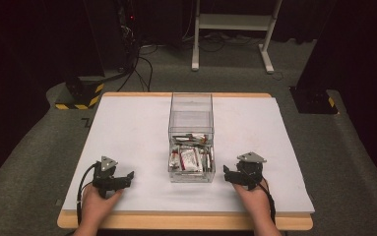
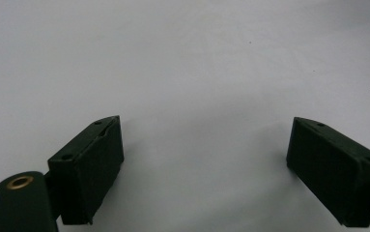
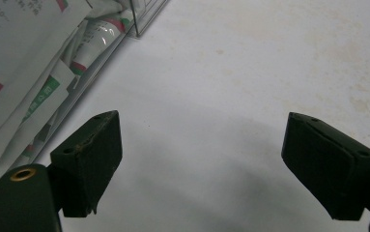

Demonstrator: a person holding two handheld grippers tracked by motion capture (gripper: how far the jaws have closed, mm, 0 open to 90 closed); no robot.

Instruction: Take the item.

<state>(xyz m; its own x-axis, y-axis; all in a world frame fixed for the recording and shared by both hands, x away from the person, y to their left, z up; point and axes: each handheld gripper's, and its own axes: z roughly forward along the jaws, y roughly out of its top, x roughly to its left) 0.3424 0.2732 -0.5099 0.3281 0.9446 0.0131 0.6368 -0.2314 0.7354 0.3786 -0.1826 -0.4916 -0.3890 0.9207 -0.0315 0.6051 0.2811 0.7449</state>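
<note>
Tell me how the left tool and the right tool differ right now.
The left tool lies well apart from the clear box, with bare white mat ahead of it; the right tool sits close beside the box, whose packets show through the wall in the right gripper view. The left tool points rightward toward the box, the right tool leftward. Both are open, empty and low over the mat.
</note>
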